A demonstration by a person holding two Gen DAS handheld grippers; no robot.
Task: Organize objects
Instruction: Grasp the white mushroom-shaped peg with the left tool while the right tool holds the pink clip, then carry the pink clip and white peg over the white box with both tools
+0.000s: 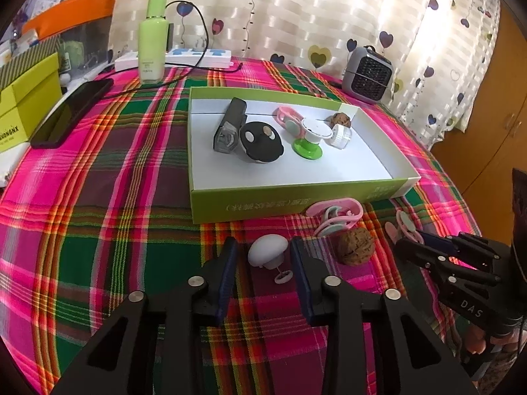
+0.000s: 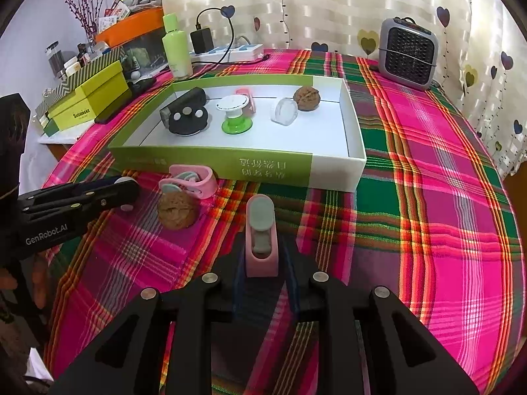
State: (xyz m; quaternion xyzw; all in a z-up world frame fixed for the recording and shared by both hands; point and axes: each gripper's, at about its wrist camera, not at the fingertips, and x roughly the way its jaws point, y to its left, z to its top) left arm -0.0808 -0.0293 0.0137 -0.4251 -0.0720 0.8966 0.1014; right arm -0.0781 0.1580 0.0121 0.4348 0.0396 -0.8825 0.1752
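Note:
In the left wrist view a white mushroom-shaped knob [image 1: 268,251] lies on the plaid cloth between my left gripper's [image 1: 263,243] fingers, with a gap on its left side. That gripper is open. A pink clip with a grey tab [image 2: 262,230] lies between my right gripper's [image 2: 263,256] pads, which stand narrowly apart from it. A walnut [image 1: 355,250] and a second pink clip [image 1: 336,214] rest in front of the green-sided box [image 1: 263,205]. The box holds a black torch, a black lid, a green-and-white holder, a clip, a clear jar and a walnut.
A green bottle [image 1: 153,42], a power strip [image 1: 197,57] with cables and a dark phone [image 1: 70,112] stand behind and left of the box. A grey heater [image 2: 406,54] sits at the back right. A lime box [image 2: 89,102] lies left. Bare cloth spreads right.

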